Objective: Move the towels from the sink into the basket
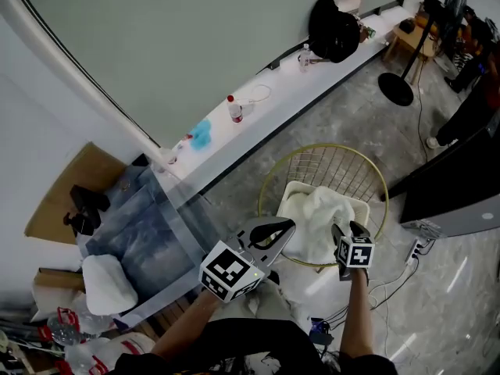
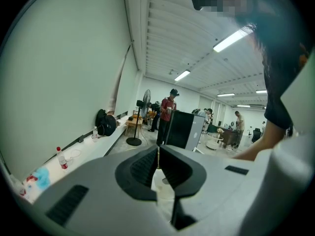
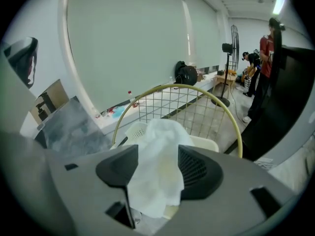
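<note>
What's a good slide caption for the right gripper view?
Right claw open at a white towel heaped in the basket.

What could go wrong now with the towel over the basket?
1. The white towel lies between the right gripper's open jaws; pulling away could snag it and drag it out of the basket.
2. A second towel waits at the sink's edge, and the shut left gripper must open before taking it.
</note>
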The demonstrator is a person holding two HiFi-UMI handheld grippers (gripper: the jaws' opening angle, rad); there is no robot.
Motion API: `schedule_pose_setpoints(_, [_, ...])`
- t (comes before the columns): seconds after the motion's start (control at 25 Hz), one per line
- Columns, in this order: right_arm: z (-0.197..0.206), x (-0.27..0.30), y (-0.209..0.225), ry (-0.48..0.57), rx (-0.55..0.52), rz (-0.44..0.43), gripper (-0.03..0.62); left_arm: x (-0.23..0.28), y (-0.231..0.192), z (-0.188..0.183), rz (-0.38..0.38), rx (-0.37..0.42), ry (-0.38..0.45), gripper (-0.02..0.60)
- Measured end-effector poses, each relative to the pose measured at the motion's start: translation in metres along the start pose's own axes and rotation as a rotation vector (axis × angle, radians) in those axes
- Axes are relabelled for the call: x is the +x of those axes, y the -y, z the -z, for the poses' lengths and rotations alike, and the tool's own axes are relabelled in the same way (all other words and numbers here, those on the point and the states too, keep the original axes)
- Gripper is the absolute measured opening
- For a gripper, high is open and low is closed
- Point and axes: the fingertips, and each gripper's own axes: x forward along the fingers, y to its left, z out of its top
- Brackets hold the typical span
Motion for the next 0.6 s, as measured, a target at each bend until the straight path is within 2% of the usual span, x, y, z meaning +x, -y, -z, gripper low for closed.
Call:
schedule_pose_setpoints(0.16, [-0.017,-0.013,-0.012,0.059,-0.040,-0.014,0.248,-0.009,-0.001,0.003,-0.022,-0.011,0.009,0.014])
schedule_pose_setpoints(0.28, [-0.036,-0.026,-0.026,0.118,-0.075,-0.037,0.219,-0.020,-0.002,0.000,-0.038,-0.009,0.028,0.014])
schedule_pose_setpoints(0.44, [-0.066,-0.045,-0.061,0.197,-0.138,-0.102,0.163,-0.041,-0.007,-0.005,-0.074,-0.008,0.056,0.014])
schedule_pose_setpoints(0.6, [-0.097,-0.071,-0.109,0.278,-0.208,-0.179,0.153,-0.075,-0.013,-0.012,-0.129,-0.004,0.090,0.014])
